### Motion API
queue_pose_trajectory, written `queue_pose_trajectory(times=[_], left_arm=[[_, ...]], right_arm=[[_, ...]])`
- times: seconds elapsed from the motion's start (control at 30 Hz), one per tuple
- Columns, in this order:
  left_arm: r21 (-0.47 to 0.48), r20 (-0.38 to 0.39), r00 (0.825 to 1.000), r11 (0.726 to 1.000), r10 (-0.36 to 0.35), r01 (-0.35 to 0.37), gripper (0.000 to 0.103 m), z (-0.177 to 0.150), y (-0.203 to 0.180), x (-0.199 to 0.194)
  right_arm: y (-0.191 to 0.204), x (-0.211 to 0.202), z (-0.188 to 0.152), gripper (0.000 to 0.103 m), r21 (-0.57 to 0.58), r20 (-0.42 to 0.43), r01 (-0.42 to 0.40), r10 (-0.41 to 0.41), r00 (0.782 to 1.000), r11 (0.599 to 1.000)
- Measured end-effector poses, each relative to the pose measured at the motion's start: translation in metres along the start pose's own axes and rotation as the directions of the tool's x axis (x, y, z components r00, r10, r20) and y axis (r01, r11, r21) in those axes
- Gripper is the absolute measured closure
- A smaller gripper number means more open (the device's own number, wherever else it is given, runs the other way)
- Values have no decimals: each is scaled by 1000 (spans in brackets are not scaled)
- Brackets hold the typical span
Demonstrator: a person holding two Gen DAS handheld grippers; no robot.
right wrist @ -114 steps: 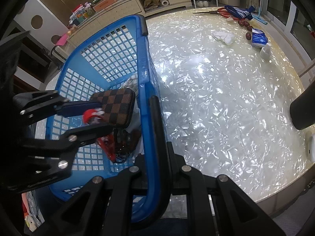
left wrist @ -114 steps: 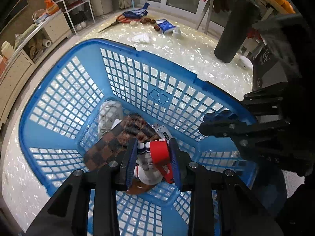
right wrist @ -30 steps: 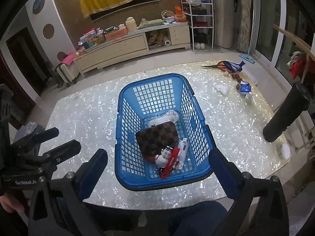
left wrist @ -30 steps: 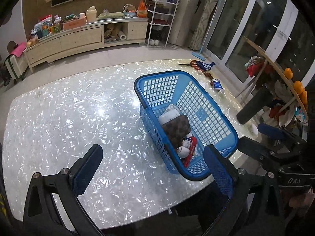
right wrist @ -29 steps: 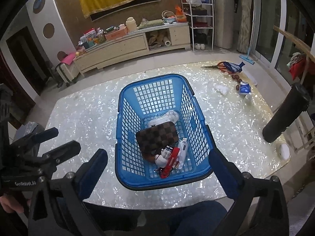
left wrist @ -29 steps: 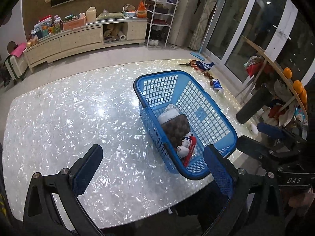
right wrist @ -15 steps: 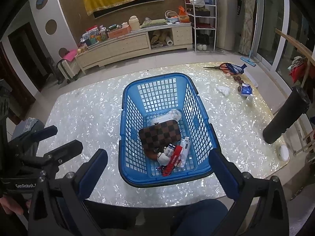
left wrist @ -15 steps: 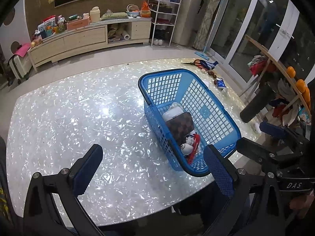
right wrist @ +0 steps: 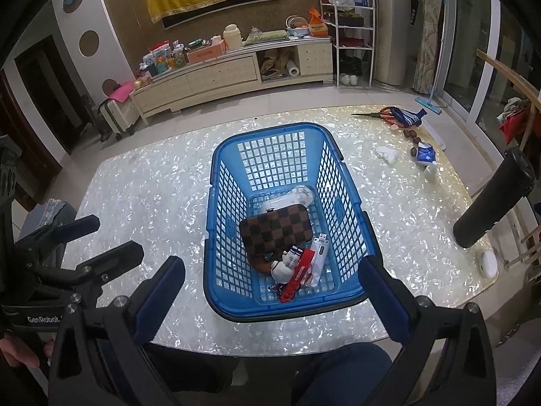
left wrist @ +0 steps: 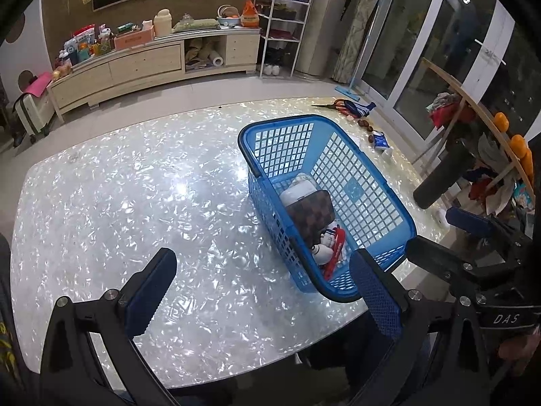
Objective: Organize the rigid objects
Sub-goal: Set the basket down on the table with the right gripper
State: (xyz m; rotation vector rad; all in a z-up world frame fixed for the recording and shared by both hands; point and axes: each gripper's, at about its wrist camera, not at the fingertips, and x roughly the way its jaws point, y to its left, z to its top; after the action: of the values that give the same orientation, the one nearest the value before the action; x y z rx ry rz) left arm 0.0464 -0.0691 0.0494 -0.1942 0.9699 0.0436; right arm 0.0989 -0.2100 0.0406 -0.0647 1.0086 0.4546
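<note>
On the pearly table (right wrist: 142, 199) stands one blue basket (right wrist: 216, 182), near its front edge. Inside lie one brown checkered case (right wrist: 276, 228) resting partly over one white pouch (right wrist: 287, 200), one white USB stick (right wrist: 319, 243), one red strap (right wrist: 299, 275) and a small white bottle (right wrist: 282, 269); whatever else sits beneath them is too crowded to count. Both grippers hang above the table's near edge: the left gripper (left wrist: 260, 286) and the right gripper (right wrist: 275, 299) each have jaws spread wide, holding nothing. One pair of scissors (right wrist: 378, 114) lies at the far right corner.
</note>
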Motion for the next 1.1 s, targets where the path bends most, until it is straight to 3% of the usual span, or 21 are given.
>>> queue_pose_trajectory(times=[1.1], left_arm=[[13, 9, 1000, 1000, -12, 12, 0, 0, 1, -4]], right_arm=[[-1, -3, 0, 0, 11, 15, -18, 17, 1000, 1000]])
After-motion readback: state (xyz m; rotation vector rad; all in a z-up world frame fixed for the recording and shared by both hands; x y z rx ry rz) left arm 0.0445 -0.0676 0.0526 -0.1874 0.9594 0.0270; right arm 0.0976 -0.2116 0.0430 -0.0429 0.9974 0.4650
